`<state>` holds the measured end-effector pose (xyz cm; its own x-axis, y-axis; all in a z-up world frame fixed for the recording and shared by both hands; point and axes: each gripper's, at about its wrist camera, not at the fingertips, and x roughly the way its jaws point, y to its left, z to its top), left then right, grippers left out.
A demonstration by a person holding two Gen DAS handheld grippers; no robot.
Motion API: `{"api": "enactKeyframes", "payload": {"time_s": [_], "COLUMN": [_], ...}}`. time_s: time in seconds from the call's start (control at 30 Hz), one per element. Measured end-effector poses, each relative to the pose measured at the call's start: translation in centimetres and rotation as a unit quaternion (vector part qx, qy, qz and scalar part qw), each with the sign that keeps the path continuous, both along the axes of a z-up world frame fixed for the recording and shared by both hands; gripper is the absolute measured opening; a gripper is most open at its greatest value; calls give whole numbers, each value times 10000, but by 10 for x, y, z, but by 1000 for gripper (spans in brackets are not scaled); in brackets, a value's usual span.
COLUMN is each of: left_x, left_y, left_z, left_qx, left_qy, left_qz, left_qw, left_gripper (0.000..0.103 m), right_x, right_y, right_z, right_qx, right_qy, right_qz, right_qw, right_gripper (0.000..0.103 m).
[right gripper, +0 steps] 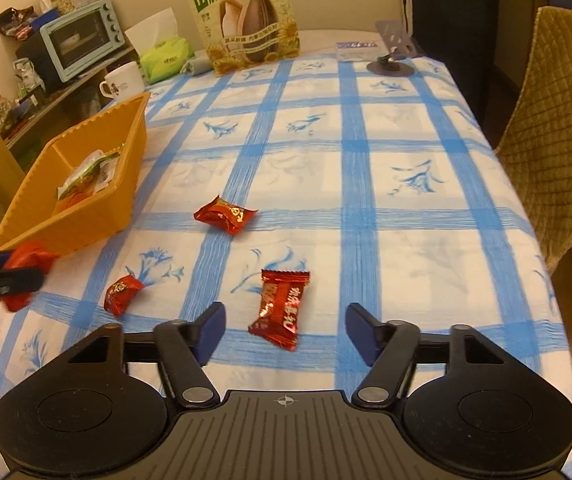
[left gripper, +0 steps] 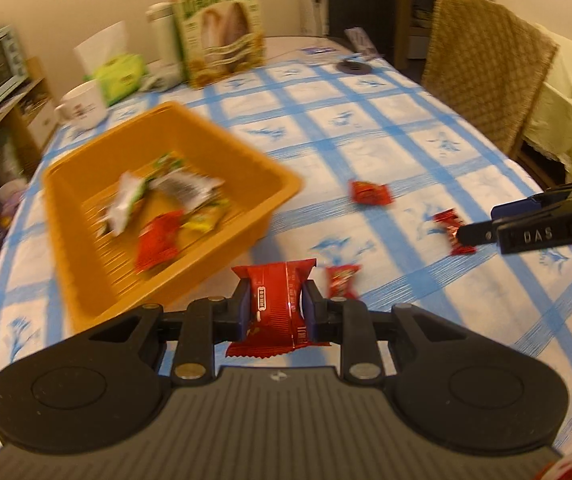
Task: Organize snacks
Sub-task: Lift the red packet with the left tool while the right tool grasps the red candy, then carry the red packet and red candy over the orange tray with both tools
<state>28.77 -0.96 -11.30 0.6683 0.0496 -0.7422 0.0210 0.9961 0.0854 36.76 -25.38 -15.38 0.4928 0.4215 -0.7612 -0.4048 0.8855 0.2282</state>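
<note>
The left hand-held gripper [left gripper: 275, 306] is closed tightly on a red snack packet [left gripper: 275, 300]; the blue pads press on both sides of it, and the packet stands upright between them, lifted above the worktop [left gripper: 406, 128]. In the right wrist view this same gripper appears at the far left edge [right gripper: 9, 276], blurred, with the red packet in it [right gripper: 29, 260], just beside the near corner of the orange basket [right gripper: 85, 216].

The right hand-held gripper [right gripper: 283, 330] is about half open and holds nothing. A red candy packet [right gripper: 279, 310] lies on the blue-checked cloth between its fingers, but the pads do not touch it; there is a clear gap on each side. In the left wrist view the tip of this gripper [left gripper: 482, 224] comes in from the right, over the same candy [left gripper: 452, 230].

Two more red candies lie loose on the worktop: one farther away near the middle [right gripper: 225, 214] and one to the left, near [right gripper: 121, 294].

The orange basket [left gripper: 245, 152] sits at the left side of the worktop and already contains several snacks, among them a red packet [left gripper: 155, 246] and white and green wrappers [left gripper: 133, 196].

At the far end stand a sunflower seed box [right gripper: 245, 20], a green tissue pack [right gripper: 163, 58] and a white mug [right gripper: 121, 80].
</note>
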Motion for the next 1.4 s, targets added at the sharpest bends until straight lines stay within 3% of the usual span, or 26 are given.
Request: {"api": "enactKeyframes", "payload": {"time_s": [0.13,0.53,0.87,1.1,1.4], "left_x": [-15,-44,-54,-61,-57], "left_y": [20,58,65,68,75], "left_z": [1,6,17,36,62], "left_qx": [16,49,45,46,29], "left_qy": [13,-3,-111,-345,-692], "left_qz": [323,915,1010,1059,1081], "left_qw": [9995,9958,9948,9938,9917], "left_gripper": [24,24,24,24,24], "right_x": [9,16,14,7,-4], "right_y": [10,26,24,25,60], "right_z": [-7,-19,-10,25,69], "right_qx": [-99,-403,-356,3,521], "right_qy": [-3,-5,-66,-175,-374], "right_qz": [92,147,171,290,929], "right_qw": [9999,9991,9992,9994,9936], "right_gripper": [50,28,25,25,25]}}
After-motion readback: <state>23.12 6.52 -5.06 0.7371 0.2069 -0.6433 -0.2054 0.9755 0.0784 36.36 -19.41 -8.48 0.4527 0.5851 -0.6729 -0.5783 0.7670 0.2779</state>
